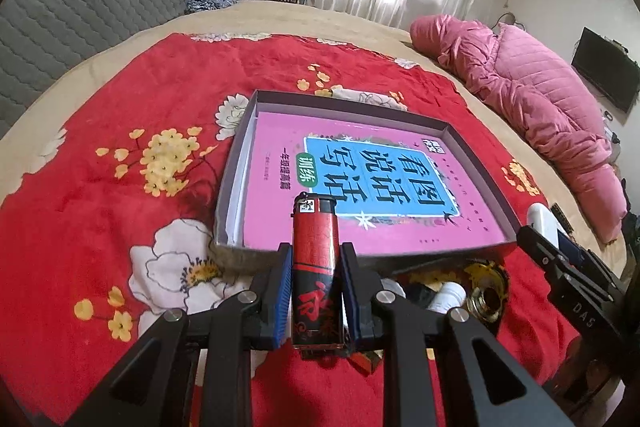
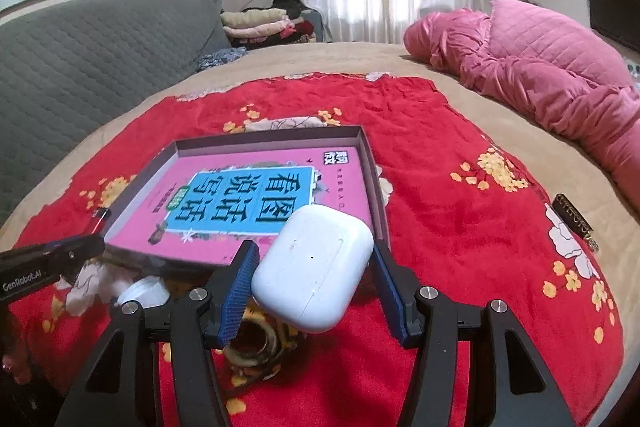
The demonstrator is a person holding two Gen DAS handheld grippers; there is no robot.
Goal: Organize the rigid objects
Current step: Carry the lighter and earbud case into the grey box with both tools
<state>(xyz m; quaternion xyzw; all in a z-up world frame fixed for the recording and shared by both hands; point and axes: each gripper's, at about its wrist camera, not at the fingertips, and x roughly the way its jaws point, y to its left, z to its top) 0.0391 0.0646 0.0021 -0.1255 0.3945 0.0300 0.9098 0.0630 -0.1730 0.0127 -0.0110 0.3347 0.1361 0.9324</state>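
Glossy red plastic on the lighter (image 1: 315, 269), smooth white plastic on the earbud case (image 2: 313, 269). Fuzzy red floral blanket (image 1: 120, 115), matte cardboard box (image 1: 460, 137), slick pink book cover (image 1: 280, 187). Ribbed blue rubbery pads (image 2: 239, 297), quilted pink jacket (image 2: 540, 83).

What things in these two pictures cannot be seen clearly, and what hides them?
- Lighter base, left wrist view: hidden behind the left gripper frame.
- Small items on the red blanket near the white bottle, left wrist view: partly covered by the gripper linkage.
- Gold ring-shaped item, right wrist view: partly hidden under the white earbud case and right gripper.
- Dark label text: too small to read.
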